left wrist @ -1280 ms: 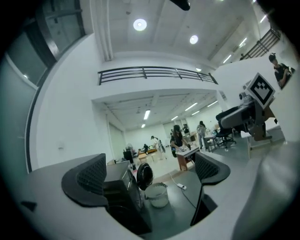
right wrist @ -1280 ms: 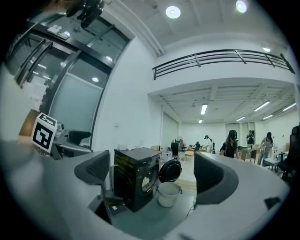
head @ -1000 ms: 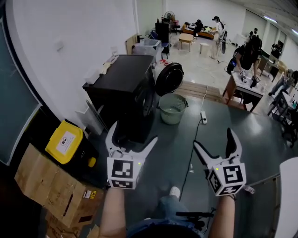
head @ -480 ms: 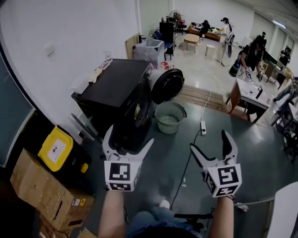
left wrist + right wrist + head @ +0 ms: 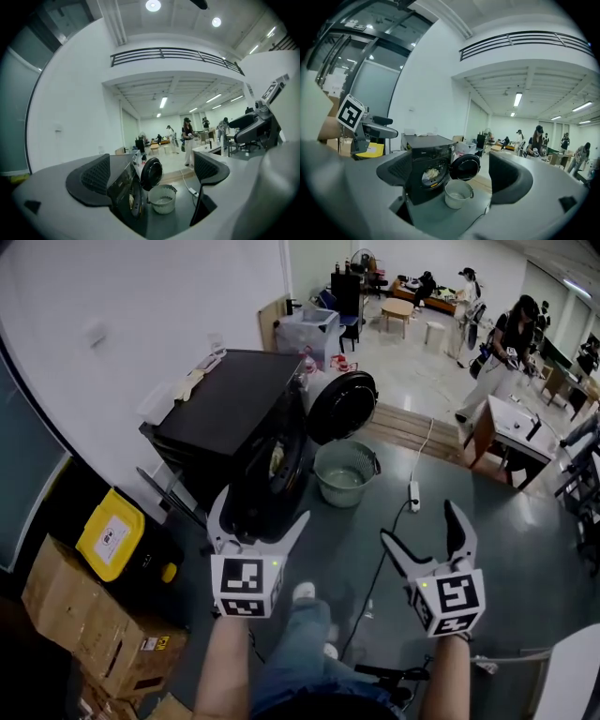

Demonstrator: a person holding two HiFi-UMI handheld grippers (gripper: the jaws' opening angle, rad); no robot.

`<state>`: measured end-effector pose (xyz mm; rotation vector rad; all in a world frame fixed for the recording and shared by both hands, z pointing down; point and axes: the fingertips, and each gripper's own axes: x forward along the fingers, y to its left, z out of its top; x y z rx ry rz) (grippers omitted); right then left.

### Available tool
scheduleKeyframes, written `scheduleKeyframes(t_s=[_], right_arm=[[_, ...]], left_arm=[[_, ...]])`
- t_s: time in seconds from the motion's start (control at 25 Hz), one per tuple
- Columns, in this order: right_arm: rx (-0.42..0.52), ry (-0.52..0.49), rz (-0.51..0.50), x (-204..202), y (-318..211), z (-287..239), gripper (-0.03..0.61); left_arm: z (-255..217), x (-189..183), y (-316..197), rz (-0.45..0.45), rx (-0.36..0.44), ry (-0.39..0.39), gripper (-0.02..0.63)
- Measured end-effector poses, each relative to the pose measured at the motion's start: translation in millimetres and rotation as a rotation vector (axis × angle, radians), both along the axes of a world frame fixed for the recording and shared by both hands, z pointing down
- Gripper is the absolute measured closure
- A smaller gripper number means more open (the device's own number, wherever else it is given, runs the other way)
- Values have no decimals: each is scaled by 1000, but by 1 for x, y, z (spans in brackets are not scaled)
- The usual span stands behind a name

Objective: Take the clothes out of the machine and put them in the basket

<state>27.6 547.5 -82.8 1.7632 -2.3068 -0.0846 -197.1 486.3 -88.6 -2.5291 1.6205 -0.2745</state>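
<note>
A black front-loading washing machine (image 5: 234, 413) stands against the white wall, its round door (image 5: 342, 407) swung open to the right. Pale clothes (image 5: 275, 460) show inside the drum, clearer in the right gripper view (image 5: 430, 173). A grey-green basket (image 5: 345, 472) sits on the floor just right of the machine's front, under the door. My left gripper (image 5: 261, 512) is open and empty, held short of the drum opening. My right gripper (image 5: 420, 526) is open and empty too, out over the floor to the right; its jaws have just been closing a little, with nothing between them.
A yellow-lidded box (image 5: 111, 538) and cardboard boxes (image 5: 84, 610) sit to the machine's left. A power strip (image 5: 413, 491) with its cable lies on the floor right of the basket. A wooden step (image 5: 412, 432), tables and several people are farther back.
Both grippers have come nearer to the machine, which now looks larger with its drum opening in view. The person's foot has stepped forward between the arms.
</note>
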Motion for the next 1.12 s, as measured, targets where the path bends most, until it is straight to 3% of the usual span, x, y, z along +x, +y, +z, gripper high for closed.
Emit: scheduleKeyframes(t_s=[0.48,1.12], right_arm=[[-38,-35,46,23,-87,20,67],[-81,-54,125,28,-333,23,67]], left_arm=[[21,21,-101,12,-31,4,49],[38,46,-361,69,-100,30,51]])
